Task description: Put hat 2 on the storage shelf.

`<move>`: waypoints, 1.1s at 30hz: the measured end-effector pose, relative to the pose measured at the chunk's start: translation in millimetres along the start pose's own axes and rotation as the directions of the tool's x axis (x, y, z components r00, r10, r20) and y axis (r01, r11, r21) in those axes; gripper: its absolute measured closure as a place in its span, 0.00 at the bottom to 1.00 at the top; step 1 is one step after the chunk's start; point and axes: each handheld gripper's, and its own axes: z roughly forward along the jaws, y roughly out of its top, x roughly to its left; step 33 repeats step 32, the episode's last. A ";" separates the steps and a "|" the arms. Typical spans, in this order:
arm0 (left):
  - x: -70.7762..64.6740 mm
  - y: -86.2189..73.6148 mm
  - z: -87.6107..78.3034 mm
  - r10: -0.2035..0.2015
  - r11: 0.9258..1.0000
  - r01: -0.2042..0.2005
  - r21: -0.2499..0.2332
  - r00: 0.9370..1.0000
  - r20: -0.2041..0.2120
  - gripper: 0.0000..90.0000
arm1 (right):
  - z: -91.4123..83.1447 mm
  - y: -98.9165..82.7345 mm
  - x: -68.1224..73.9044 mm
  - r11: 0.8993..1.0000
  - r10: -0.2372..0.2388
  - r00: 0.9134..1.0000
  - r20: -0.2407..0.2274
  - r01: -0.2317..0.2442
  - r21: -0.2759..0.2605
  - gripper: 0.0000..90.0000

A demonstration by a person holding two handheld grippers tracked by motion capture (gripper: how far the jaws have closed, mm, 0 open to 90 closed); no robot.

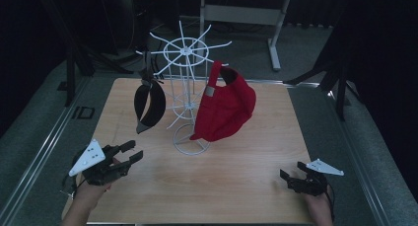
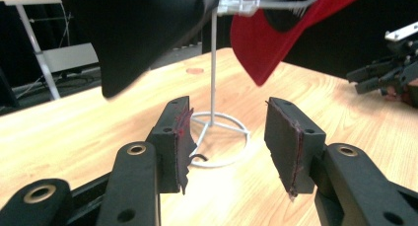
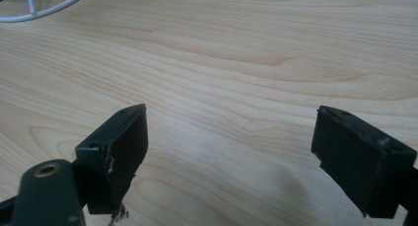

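Observation:
A white wire hat rack (image 1: 186, 95) stands mid-table on a ring base (image 2: 224, 137). A black cap (image 1: 150, 105) hangs from its left side and a red cap (image 1: 225, 109) from its right. My left gripper (image 1: 133, 151) rests low over the table's near left, pointing toward the rack. It is open, with nothing between the fingers (image 2: 231, 142). The black cap (image 2: 143, 33) and red cap (image 2: 276, 38) hang above and beyond it. My right gripper (image 1: 291, 170) sits at the near right and is open wide over bare wood (image 3: 231, 152).
The wooden table (image 1: 246, 186) is square, with dark floor around it. A grey desk frame (image 1: 273, 18) stands behind. The rack's base ring (image 3: 29, 9) shows at the top left of the right gripper view. The right gripper (image 2: 389, 75) appears far right in the left gripper view.

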 end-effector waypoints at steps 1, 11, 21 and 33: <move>0.0 0.0 0.0 0.000 1.000 0.000 0.000 1.000 0.000 0.59 | 0.1 -0.1 -0.2 1.000 0.000 1.000 0.001 0.000 0.000 0.16; 3.1 -34.9 6.4 -0.071 0.996 0.071 0.054 0.997 0.001 0.59 | 0.5 -0.6 0.2 1.000 -0.007 1.000 0.005 0.007 0.002 0.16; 0.9 -56.8 8.4 -0.102 0.991 0.102 0.086 0.995 -0.010 0.59 | 0.3 -0.7 0.2 1.000 -0.009 1.000 0.013 0.009 -0.003 0.16; 0.2 -69.8 5.7 -0.111 0.989 0.112 0.096 0.994 -0.021 0.59 | 0.6 -1.5 -0.6 1.000 -0.008 1.000 0.019 0.008 -0.003 0.16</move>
